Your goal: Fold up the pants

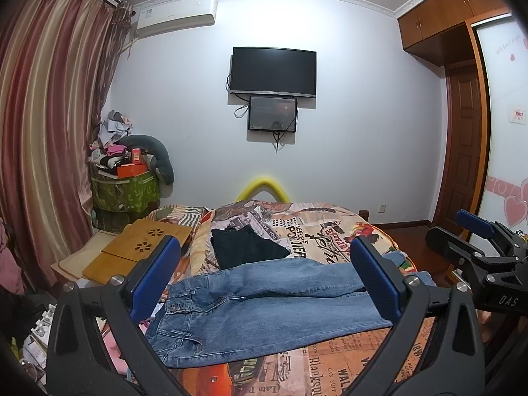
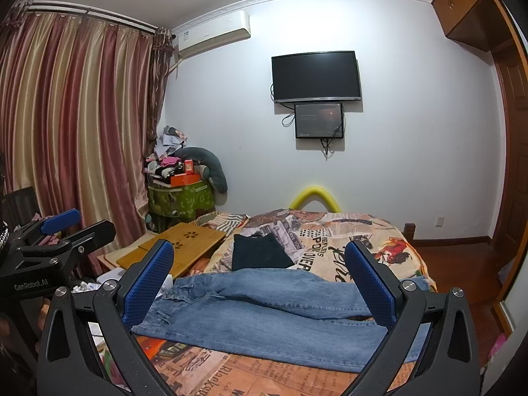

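Blue jeans (image 1: 264,310) lie spread flat across the bed, waistband to the left, legs running right; they also show in the right wrist view (image 2: 280,313). My left gripper (image 1: 264,264) is open and empty, held above the near side of the jeans, not touching them. My right gripper (image 2: 260,267) is open and empty too, above the jeans; it also shows at the right edge of the left wrist view (image 1: 475,231). The left gripper shows at the left edge of the right wrist view (image 2: 62,224).
A folded black garment (image 1: 247,247) lies on the bed (image 1: 330,231) beyond the jeans. A wooden lap tray (image 1: 138,250) sits at the bed's left. A cluttered green box (image 1: 125,191) stands by the curtains. Wardrobe and door are at the right.
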### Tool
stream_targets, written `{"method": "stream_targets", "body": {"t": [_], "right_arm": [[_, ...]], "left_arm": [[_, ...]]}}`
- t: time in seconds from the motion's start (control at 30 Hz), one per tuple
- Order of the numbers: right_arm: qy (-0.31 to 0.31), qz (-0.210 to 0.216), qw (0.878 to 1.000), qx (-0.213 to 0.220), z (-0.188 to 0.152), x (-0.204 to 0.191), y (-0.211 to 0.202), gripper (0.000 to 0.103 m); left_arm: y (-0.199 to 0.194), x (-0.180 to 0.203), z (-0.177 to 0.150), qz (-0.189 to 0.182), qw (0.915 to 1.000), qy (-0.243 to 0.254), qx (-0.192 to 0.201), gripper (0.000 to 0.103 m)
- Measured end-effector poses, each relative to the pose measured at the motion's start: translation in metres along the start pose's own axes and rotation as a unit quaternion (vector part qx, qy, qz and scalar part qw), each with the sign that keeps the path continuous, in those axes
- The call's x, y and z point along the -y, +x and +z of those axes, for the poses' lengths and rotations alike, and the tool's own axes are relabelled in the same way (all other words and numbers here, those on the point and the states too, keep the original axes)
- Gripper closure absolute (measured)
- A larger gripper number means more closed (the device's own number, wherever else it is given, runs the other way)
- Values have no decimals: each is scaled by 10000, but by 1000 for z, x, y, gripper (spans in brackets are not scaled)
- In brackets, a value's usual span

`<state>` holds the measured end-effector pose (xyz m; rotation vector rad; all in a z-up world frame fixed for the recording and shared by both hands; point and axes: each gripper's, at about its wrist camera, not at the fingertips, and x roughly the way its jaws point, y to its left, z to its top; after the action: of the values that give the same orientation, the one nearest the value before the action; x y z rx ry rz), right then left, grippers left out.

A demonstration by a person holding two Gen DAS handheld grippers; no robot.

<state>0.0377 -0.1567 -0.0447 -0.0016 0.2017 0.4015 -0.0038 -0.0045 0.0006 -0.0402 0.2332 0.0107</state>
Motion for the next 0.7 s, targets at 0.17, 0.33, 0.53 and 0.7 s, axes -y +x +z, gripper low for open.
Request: {"method": "stream_targets", "body": {"t": [0.17, 0.33, 0.53, 0.7], "right_arm": [[-6, 1, 10000, -13, 0, 0, -1, 0], [-32, 8, 10000, -15, 0, -2, -1, 0], [-31, 12, 10000, -33, -1, -3, 0, 0], [-42, 31, 10000, -53, -2, -2, 2, 0]], "left_arm": [[0, 0, 1, 2, 10000, -7, 0, 0], [0, 2, 1, 2, 10000, -17, -5, 0], [0, 1, 2, -6, 10000, -43, -10, 0], [1, 1, 3, -6, 10000, -60, -15, 0]]}}
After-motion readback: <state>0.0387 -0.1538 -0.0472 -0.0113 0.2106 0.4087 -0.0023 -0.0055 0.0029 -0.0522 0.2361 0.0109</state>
